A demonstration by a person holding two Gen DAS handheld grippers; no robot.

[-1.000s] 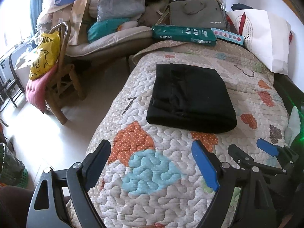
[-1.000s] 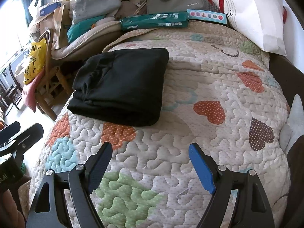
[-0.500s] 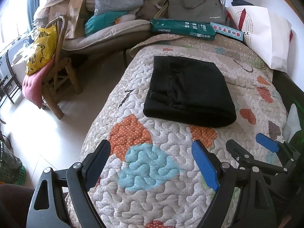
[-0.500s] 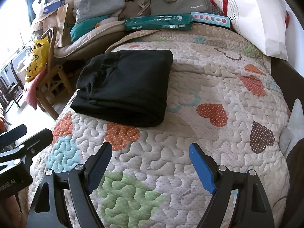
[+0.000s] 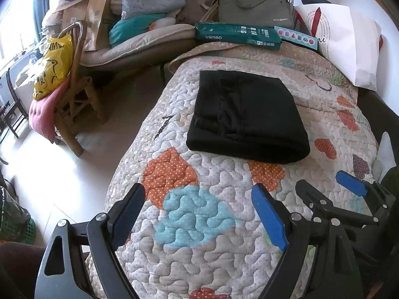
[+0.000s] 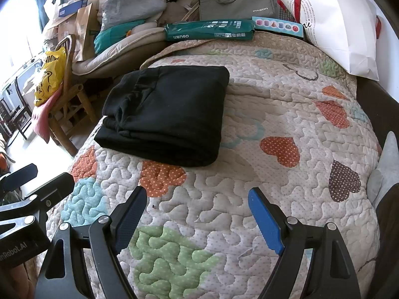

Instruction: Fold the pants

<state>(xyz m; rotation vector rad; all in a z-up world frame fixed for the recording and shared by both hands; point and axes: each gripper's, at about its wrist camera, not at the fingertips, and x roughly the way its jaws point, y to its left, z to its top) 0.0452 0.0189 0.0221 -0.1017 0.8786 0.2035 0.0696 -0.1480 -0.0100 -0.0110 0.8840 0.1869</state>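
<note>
Black pants [image 5: 245, 117]: 1, folded on quilt [image 5: 199, 224] | left hand-held gripper [image 5: 199, 214], right hand-held gripper [image 6: 198, 214]: 2, wide apart, empty

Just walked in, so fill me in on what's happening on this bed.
A person holds a gripper in each hand over the quilt. The black pants lie folded into a compact rectangle on it, touched by neither. The left gripper and the right gripper are both open and empty, short of the pants. The folding looks done.
</note>
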